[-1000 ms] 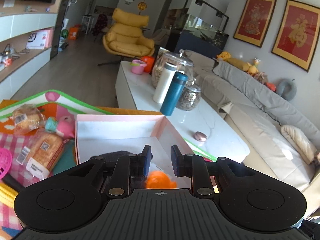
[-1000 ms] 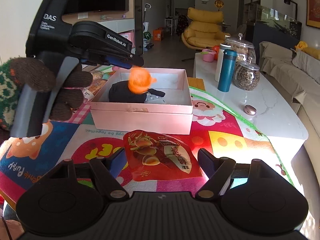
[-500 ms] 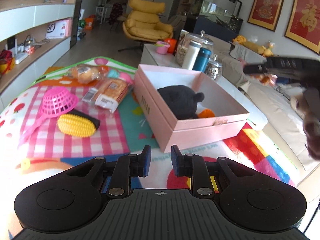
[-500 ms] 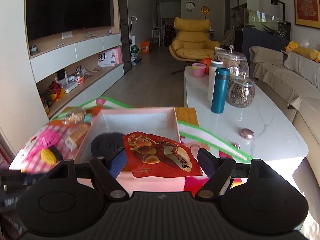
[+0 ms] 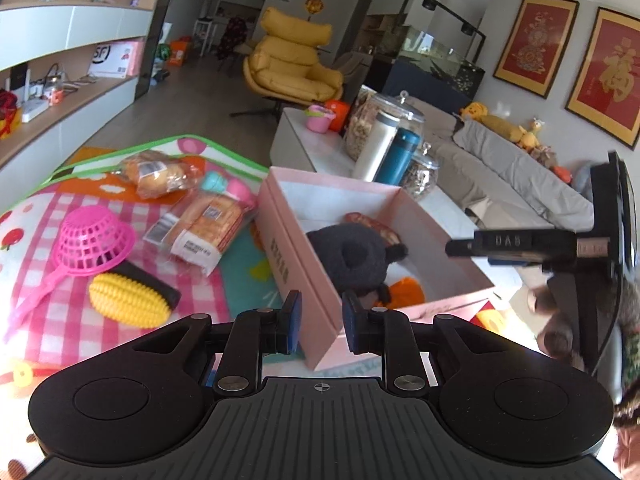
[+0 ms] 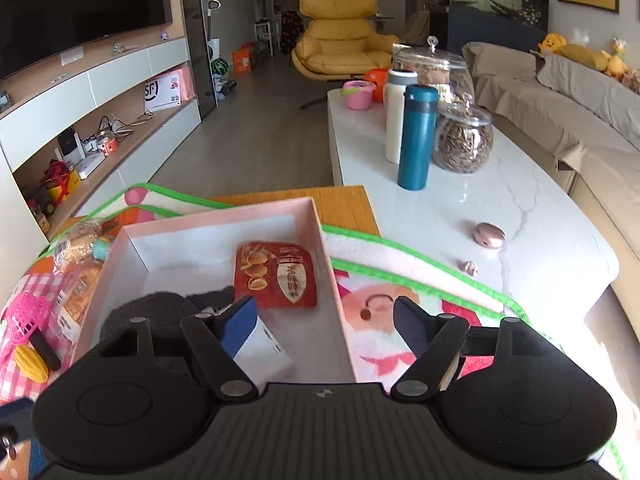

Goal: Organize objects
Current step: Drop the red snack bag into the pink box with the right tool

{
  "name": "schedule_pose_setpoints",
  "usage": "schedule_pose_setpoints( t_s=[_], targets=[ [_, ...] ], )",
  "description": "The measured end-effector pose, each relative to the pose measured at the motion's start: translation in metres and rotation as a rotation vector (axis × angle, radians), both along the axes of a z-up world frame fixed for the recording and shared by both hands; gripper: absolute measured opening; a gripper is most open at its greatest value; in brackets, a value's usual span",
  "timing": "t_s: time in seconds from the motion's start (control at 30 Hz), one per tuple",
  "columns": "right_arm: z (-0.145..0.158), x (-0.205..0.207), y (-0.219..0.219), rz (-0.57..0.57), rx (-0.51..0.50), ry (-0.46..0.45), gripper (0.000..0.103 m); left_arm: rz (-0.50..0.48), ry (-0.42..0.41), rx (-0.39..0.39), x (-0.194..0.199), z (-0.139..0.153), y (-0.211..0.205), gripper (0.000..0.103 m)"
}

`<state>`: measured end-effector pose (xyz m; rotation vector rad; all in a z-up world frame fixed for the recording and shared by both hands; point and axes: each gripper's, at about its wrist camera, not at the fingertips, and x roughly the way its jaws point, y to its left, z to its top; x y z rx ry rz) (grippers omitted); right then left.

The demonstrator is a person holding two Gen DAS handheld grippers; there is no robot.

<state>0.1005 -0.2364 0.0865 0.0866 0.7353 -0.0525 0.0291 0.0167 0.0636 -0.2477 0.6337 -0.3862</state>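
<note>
Yellow toy corn [image 5: 129,300] is seen lying crosswise, left of the nearly closed, empty left gripper [image 5: 318,322]; the empty right gripper [image 6: 326,326] is closing over the pink box [image 6: 336,276].

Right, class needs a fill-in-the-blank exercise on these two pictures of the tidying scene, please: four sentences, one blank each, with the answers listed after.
1. The red snack packet lies inside the pink ____.
2. The yellow toy corn lies next to a pink plastic ____.
3. On the white table, the teal flask stands in front of a ____ flask.
4. The right claw holds ____.

Answers: box; strainer; white; nothing
</note>
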Motion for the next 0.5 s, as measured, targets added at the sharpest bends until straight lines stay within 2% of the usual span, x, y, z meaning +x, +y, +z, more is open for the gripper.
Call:
schedule_pose_setpoints(
  t_s=[0.17, 0.23, 0.33, 0.5],
  targets=[
    [-0.016, -0.026, -0.019, 0.003, 0.108, 0.04, 0.073, 0.0, -0.003, 0.022, 0.007, -0.009, 0.001, 0.024],
    [-0.02, -0.032, -0.014, 0.033, 0.156, 0.054, 0.069, 0.006, 0.004, 0.036, 0.005, -0.015, 0.009, 0.024],
    [-0.021, -0.034, 0.008, 0.038, 0.118, 0.043, 0.07, 0.019, -0.002, 0.082, 0.0, -0.019, 0.026, 0.024],
    [-0.019, -0.028, 0.027, 0.105, 0.186, 0.042, 0.07, 0.088, -0.044, 0.176, -0.01, -0.019, 0.057, 0.024]
  ],
)
